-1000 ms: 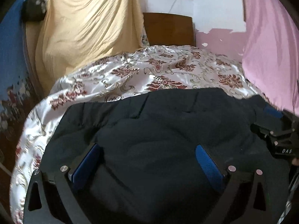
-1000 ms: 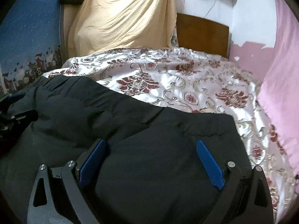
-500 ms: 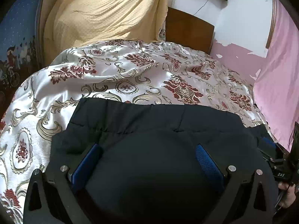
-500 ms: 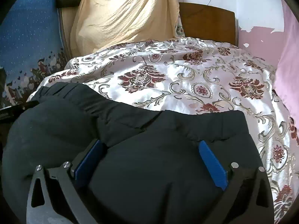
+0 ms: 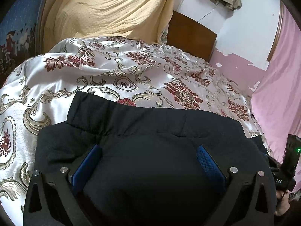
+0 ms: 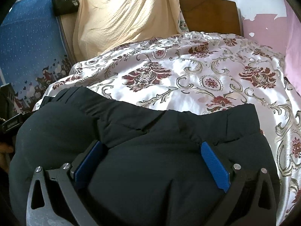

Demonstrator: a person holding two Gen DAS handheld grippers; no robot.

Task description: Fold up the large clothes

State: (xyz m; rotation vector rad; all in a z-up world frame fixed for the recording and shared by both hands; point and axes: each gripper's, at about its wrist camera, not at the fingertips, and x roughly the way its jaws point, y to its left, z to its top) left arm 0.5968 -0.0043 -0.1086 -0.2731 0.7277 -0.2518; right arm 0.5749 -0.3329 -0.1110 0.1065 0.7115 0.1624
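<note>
A large black padded garment [image 5: 143, 141] lies on the bed's patterned satin cover [image 5: 112, 75]. It also shows in the right wrist view [image 6: 150, 131]. My left gripper [image 5: 148, 154] is open, its blue pads wide apart with a bulge of the garment between them. My right gripper [image 6: 152, 150] is open the same way over the garment's right part. The right gripper's body [image 5: 287, 165] shows at the right edge of the left wrist view. The left gripper's body [image 6: 11, 122] shows at the left edge of the right wrist view.
A yellow cloth [image 5: 112, 9] hangs behind the bed beside a wooden headboard [image 5: 190, 35]. A pink curtain [image 5: 282, 94] hangs on the right. A blue patterned cloth [image 6: 28, 56] and a black bag [image 6: 64, 1] are on the left.
Both grippers have risen and tilted down, and the garment's far edge has been drawn back toward me, so more satin cover shows beyond it. The pads stayed wide apart.
</note>
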